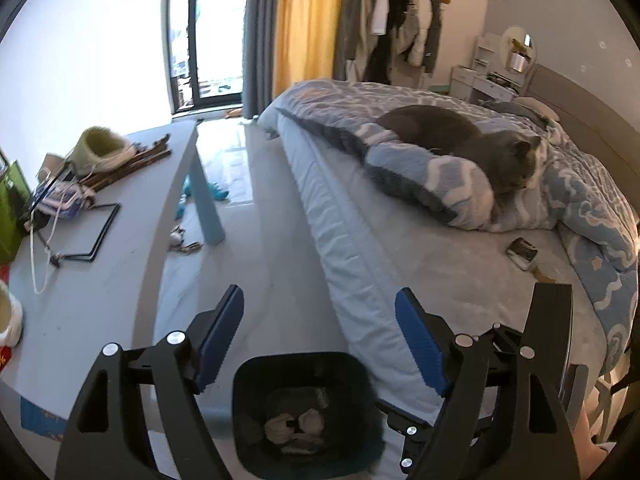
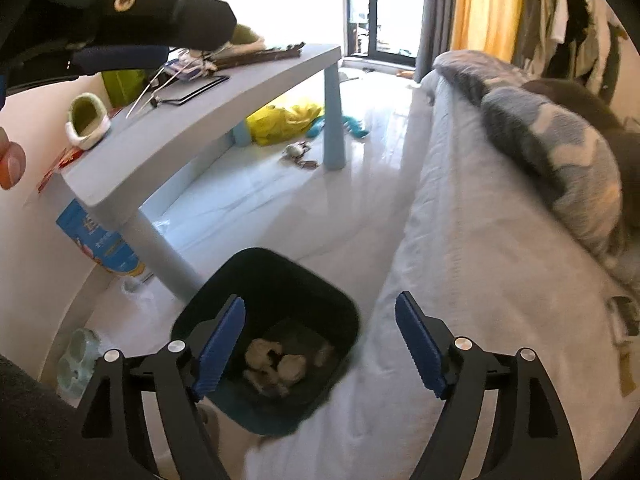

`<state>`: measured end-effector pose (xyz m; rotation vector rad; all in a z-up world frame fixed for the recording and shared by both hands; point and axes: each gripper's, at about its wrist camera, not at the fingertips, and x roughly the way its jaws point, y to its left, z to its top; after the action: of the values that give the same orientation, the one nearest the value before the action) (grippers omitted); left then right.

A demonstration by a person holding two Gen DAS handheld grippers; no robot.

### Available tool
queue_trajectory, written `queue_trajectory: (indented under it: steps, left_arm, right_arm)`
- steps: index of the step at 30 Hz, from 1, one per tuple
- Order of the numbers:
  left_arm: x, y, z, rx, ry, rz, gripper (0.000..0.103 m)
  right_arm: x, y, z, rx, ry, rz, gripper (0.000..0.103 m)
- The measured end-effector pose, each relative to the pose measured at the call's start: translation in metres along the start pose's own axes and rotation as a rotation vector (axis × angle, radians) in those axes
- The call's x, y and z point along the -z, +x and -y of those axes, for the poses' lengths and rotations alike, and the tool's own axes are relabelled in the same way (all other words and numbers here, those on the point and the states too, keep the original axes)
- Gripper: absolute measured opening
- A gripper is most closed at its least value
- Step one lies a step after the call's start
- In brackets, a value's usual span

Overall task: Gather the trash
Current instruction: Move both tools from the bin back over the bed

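Below both grippers, a dark bin point(image 1: 306, 412) is standing on the floor between the bench point(image 1: 120, 248) and the bed point(image 1: 360, 264), just beside the mattress edge. Crumpled pale trash point(image 1: 294, 430) is lying at its bottom. The left gripper point(image 1: 319, 338) is hanging above the bin with its jaws standing wide and nothing between the blue pads. The right gripper point(image 2: 320, 344) is likewise hanging over the bin point(image 2: 266, 336), jaws wide and empty, the trash point(image 2: 280, 364) showing between them. In the right wrist view the left gripper's black body is crossing the upper left corner, with a fingertip of the person showing at the left edge.

Beyond the bin, the bench is carrying a green-lined slipper point(image 1: 102, 148), a white cord point(image 1: 40, 248), a black wire frame point(image 1: 94, 232) and brown sticks point(image 1: 132, 162). Under it, a yellow bag point(image 2: 284, 120) and small litter point(image 2: 298, 154) are lying on the floor; a blue carton point(image 2: 100, 240) is standing by the near leg.

On the bed, a grey cat point(image 1: 468, 140) is resting on a patterned quilt point(image 1: 432, 196), and a small dark packet point(image 1: 522, 252) is lying on the sheet nearby. Farther off, curtains point(image 1: 308, 20) are hanging beside a glass door point(image 1: 208, 32).
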<state>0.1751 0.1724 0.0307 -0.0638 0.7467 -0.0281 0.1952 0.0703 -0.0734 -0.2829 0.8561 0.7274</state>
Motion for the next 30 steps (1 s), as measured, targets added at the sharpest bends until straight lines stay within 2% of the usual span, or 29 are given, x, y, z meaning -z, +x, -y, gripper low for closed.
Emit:
queue_trajectory:
  steps: [8,19,30]
  left_arm:
    - [-0.009,0.014,0.041,0.046,0.073,0.006,0.084]
    - [-0.021,0.042,0.079,0.100,0.105,-0.013,0.084]
    - [-0.027,0.076,0.127,0.165,0.169,-0.068,0.084]
  right_arm:
    - [0.002,-0.017,0.051,0.064,0.048,0.038,0.081]
    - [0.015,-0.036,0.122,0.139,0.137,0.066,0.082]
    - [0.033,-0.049,0.183,0.195,0.205,0.066,0.082]
